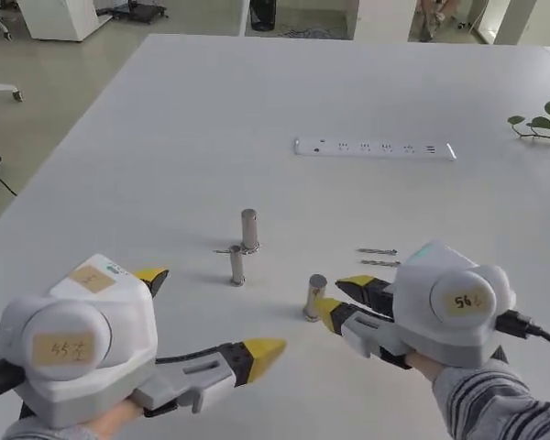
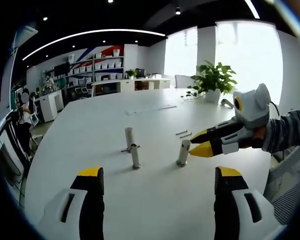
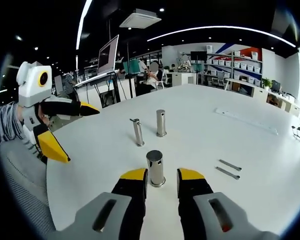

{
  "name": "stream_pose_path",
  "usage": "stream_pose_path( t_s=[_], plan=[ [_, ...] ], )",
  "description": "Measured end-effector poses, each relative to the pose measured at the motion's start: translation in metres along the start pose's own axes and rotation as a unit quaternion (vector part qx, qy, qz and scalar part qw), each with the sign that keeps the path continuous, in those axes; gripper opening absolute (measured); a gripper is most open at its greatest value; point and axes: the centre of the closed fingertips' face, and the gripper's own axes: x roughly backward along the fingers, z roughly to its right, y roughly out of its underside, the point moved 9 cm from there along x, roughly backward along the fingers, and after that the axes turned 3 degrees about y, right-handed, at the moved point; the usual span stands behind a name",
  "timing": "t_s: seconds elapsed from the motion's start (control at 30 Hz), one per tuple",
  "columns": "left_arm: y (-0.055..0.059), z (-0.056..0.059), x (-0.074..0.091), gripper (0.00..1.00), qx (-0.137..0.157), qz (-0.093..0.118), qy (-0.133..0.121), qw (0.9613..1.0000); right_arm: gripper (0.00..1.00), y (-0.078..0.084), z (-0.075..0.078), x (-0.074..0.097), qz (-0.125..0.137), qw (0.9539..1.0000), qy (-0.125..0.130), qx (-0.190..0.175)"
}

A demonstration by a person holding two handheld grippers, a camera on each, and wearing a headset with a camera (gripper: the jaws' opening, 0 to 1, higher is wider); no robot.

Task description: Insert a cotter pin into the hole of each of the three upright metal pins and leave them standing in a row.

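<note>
Our left tool (image 1: 209, 312) hangs wide open and empty while our right tool (image 3: 162, 176), jaws slightly parted and gripping nothing, sits right at the nearest short upright steel pin (image 3: 155, 166) on the white table (image 1: 257, 110), where we judge an off-centre squeeze could topple it.

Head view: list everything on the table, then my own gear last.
Table: one, white, under everything.
Metal pins: three, silver, upright mid-table: far pin, middle pin, near pin.
Fitted cotter pin: one, silver, through the middle pin's top.
Loose cotter pins: two, silver, lying flat to the right of the metal pins.
Power strip: one, white, far side of the table.
Plant: one, green leaves, right edge.
Left claw: one, yellow tips, open, lower left.
Right claw: one, yellow tips, open, tips beside the near pin.
Sleeve: one, grey striped, bottom right.
</note>
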Motion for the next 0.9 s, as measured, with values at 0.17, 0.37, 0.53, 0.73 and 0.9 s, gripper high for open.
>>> stream_pose_path(
  t_s=[0.17,0.37,0.53,0.73,0.9],
  plan=[
    [-0.002,0.002,0.001,0.92,0.002,0.000,0.000,1.0000,0.20,0.003,0.019,0.010,-0.026,0.9995,0.010,0.014],
    [-0.004,0.003,0.001,0.95,-0.002,-0.001,0.002,1.0000,0.20,0.000,0.044,0.015,-0.065,0.9973,0.016,0.030],
    [-0.004,0.004,0.000,0.96,-0.004,-0.007,0.007,0.9999,0.20,-0.006,0.063,0.013,-0.098,0.9936,0.007,0.055],
    [-0.003,0.005,0.000,0.96,-0.002,-0.012,0.010,0.9999,0.20,-0.012,0.076,0.004,-0.139,0.9877,-0.014,0.071],
    [-0.002,0.004,0.001,0.96,0.000,-0.013,0.010,0.9999,0.19,-0.019,0.083,-0.002,-0.161,0.9828,-0.026,0.087]
  ],
)
